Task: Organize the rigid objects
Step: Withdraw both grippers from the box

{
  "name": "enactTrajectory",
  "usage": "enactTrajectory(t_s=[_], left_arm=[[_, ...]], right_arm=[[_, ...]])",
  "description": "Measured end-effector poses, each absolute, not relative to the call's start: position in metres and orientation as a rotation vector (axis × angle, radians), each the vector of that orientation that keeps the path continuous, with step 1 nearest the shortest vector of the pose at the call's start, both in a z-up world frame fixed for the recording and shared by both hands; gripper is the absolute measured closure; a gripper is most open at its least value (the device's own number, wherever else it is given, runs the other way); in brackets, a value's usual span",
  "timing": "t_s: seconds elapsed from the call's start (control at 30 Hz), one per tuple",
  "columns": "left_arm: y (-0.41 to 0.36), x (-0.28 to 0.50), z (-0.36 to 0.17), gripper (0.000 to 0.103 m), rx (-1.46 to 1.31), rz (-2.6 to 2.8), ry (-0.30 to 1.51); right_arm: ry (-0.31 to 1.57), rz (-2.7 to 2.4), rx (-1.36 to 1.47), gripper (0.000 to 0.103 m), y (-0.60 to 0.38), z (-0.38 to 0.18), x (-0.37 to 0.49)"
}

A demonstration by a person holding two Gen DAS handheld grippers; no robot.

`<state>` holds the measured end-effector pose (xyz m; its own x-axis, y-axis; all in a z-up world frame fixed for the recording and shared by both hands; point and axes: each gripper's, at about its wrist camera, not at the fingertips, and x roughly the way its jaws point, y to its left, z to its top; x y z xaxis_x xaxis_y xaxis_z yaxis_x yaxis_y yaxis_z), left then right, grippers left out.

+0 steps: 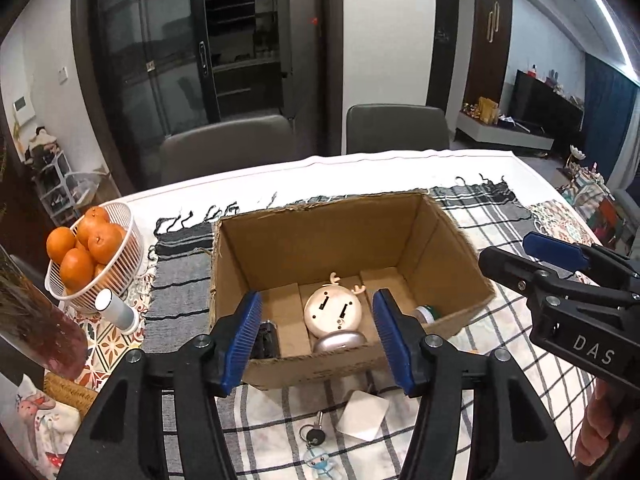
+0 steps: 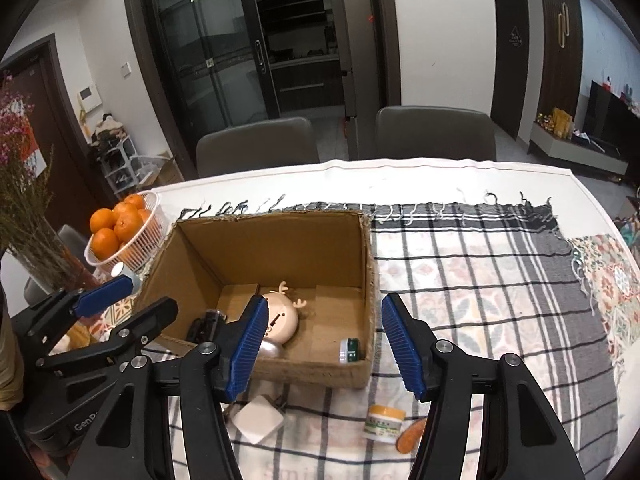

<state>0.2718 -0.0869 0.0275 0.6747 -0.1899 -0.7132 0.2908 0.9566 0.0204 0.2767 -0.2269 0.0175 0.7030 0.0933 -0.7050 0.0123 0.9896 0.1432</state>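
Left gripper (image 1: 316, 340): jaws wide, holding nothing, poised above the box's near wall.
Right gripper (image 2: 322, 346): jaws wide, empty, at the box's near right corner.
Cardboard box (image 1: 448, 240): open-topped, on the checked cloth (image 2: 480, 280).
Inside the box: cream deer-antlered toy (image 1: 332, 310), silver piece at its 6 o'clock, dark item at 9 o'clock, possibly a clip, green-capped jar (image 2: 351, 350) at 3 o'clock.
On the cloth: white square block (image 2: 258, 420), yellow-lidded jar (image 2: 384, 422), keychain (image 1: 318, 446).
Orange basket (image 1: 120, 248): at the box's 9 o'clock.
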Motion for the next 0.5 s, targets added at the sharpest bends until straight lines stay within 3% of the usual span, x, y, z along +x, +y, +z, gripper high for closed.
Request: enactTrajectory(t_s=[0.5], left_arm=[[-0.09, 0.228, 0.03, 0.043, 0.169, -0.303, 0.764]], right_arm=[[0.776, 0.015, 0.167, 0.043, -0.238, 0.02, 0.233]])
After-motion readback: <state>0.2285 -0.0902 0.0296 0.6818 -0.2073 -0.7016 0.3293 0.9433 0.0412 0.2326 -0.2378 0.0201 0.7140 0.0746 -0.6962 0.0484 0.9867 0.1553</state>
